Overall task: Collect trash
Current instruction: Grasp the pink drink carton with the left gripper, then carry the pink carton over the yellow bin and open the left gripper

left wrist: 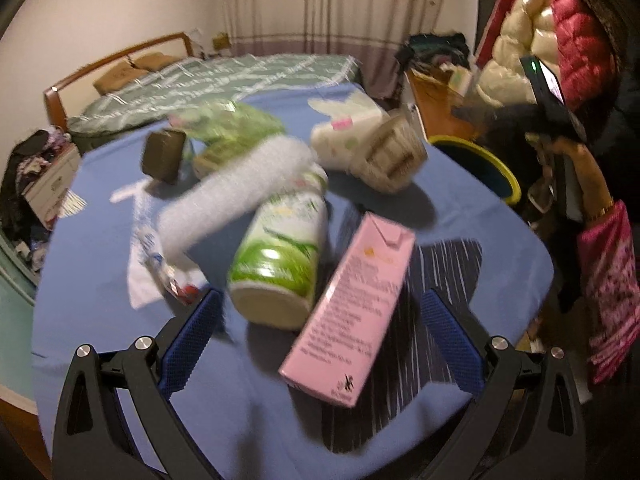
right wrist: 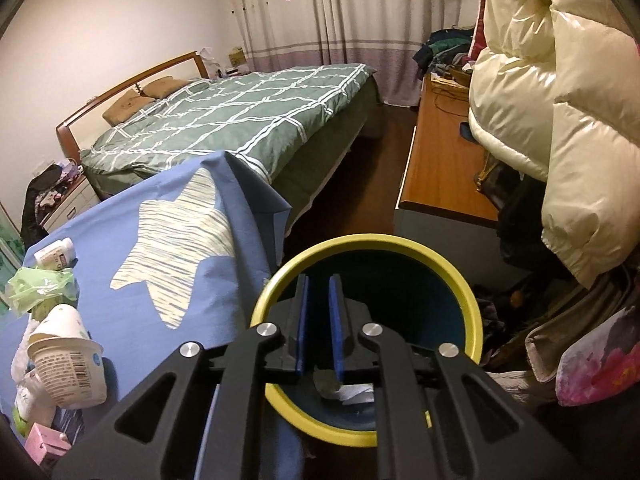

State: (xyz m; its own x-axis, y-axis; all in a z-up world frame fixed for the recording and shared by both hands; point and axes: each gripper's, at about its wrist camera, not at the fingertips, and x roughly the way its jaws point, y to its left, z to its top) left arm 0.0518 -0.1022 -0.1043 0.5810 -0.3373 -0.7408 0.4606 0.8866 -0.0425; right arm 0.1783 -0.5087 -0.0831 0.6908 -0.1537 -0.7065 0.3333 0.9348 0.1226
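Trash lies on a blue-clothed table: a pink carton, a green and white bottle on its side, a white foam sleeve, a green bag, a paper cup. My left gripper is open and empty, its fingers either side of the bottle base and carton. My right gripper hangs over the yellow-rimmed bin, jaws nearly shut with a narrow gap and nothing between them. White paper lies in the bin.
The bin stands off the table's right edge. A bed lies beyond the table, a wooden desk to the right. Puffy jackets hang at the right. A yogurt cup lies on the table.
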